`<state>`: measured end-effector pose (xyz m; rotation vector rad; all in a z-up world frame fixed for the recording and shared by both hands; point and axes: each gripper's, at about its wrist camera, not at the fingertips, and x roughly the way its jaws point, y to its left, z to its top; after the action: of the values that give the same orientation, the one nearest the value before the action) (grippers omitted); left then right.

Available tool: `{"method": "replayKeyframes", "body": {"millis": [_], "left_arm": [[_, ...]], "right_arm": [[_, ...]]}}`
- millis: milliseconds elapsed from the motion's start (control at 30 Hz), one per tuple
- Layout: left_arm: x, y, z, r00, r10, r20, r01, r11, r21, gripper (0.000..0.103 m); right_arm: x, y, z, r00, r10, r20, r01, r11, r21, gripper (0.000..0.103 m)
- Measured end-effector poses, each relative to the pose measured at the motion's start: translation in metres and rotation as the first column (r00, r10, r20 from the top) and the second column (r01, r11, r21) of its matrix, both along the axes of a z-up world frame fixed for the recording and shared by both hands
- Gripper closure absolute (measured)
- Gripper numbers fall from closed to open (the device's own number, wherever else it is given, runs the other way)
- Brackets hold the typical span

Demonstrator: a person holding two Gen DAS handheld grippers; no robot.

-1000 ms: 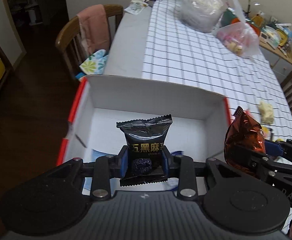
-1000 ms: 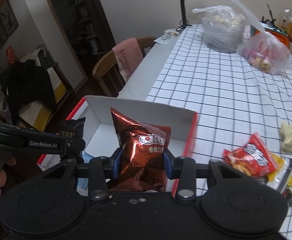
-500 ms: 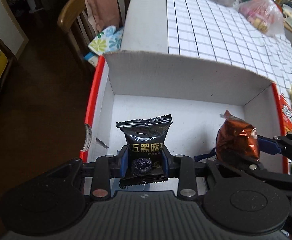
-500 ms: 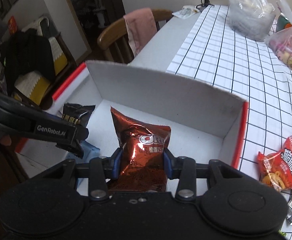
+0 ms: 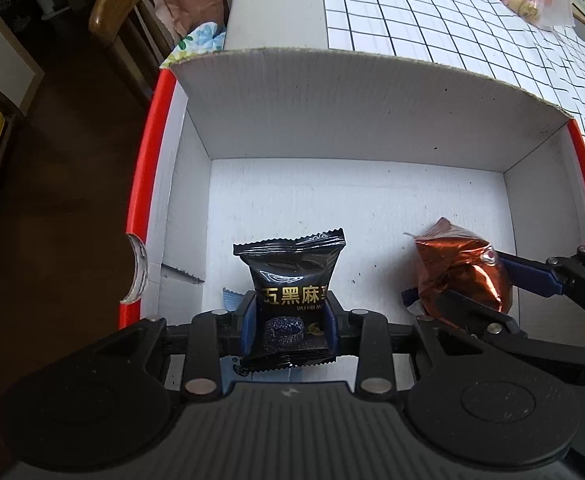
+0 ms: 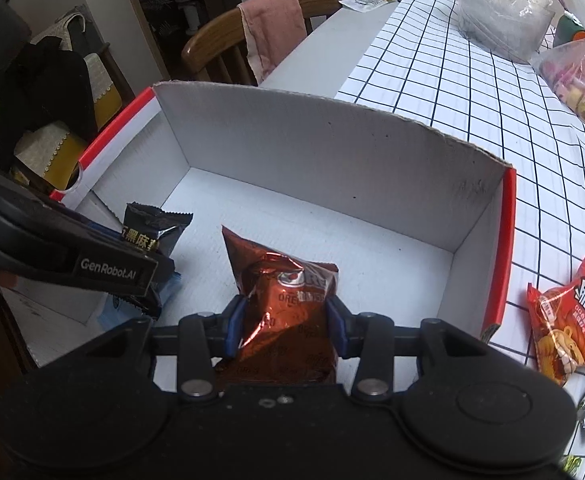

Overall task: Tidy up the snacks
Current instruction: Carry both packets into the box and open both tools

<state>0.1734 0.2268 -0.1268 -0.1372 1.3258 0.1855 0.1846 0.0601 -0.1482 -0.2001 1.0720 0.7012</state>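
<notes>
Both hand-held grippers are inside the open white cardboard box (image 5: 356,120), which has red outer edges and stands at the near end of the bench (image 6: 472,92).

Left hand-held gripper (image 5: 290,322): jaws clamped on a black snack packet (image 5: 292,280) with gold characters. The blue pads (image 5: 248,324) press on both sides of its lower half; the crimped top edge stands upright above them. In the right wrist view the same packet (image 6: 154,232) sits near the box's left wall, gripped by the left hand-held gripper (image 6: 148,280). A light blue wrapper (image 5: 232,300) lies on the box floor just behind and under this packet; whether the packet touches it cannot be told.

Right hand-held gripper (image 6: 284,326): jaws clamped on a copper-brown foil Oreo bag (image 6: 288,304), pads denting both sides of it. In the left wrist view this bag (image 5: 460,276) is low over the box floor on the right side, well apart from the black packet; contact with the floor cannot be confirmed.

Outside the box, on the bench's white checked cloth (image 6: 452,60), to the right: a red snack packet (image 6: 568,320) with a lion figure, just beside the box's red edge, with further small wrappers at the frame's lower right. At the far end lie two clear plastic bags (image 6: 504,12) with contents. A wooden chair (image 6: 228,40) with a pink cloth (image 6: 272,28) draped over its back stands to the left of the bench.
</notes>
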Motion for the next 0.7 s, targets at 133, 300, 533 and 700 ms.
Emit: {"method": "replayKeyframes", "body": {"millis": [133,300,533,700], "left_arm": [[-0.001,-0.001,0.000,1.000,0.004,0.000,-0.004,1.000,-0.003,0.070],[-0.002,0.002,0.000,1.000,0.017,0.019,-0.017,1.000,-0.015,0.060],[-0.014,-0.001,0.011,0.998,0.018,0.067,-0.016,0.999,-0.027,0.053],[-0.027,-0.003,0.028,0.991,0.018,0.135,-0.010,0.998,-0.057,0.052]], "right_arm": [[0.000,0.000,0.000,1.000,0.001,-0.001,-0.001,1.000,0.001,0.058],[-0.004,-0.003,0.004,1.000,0.002,0.000,-0.002,1.000,0.019,0.050],[-0.011,-0.015,0.021,1.000,-0.007,0.008,0.007,0.997,0.071,0.040],[-0.013,-0.032,0.037,0.999,-0.033,0.019,0.030,0.992,0.119,0.033]]}}
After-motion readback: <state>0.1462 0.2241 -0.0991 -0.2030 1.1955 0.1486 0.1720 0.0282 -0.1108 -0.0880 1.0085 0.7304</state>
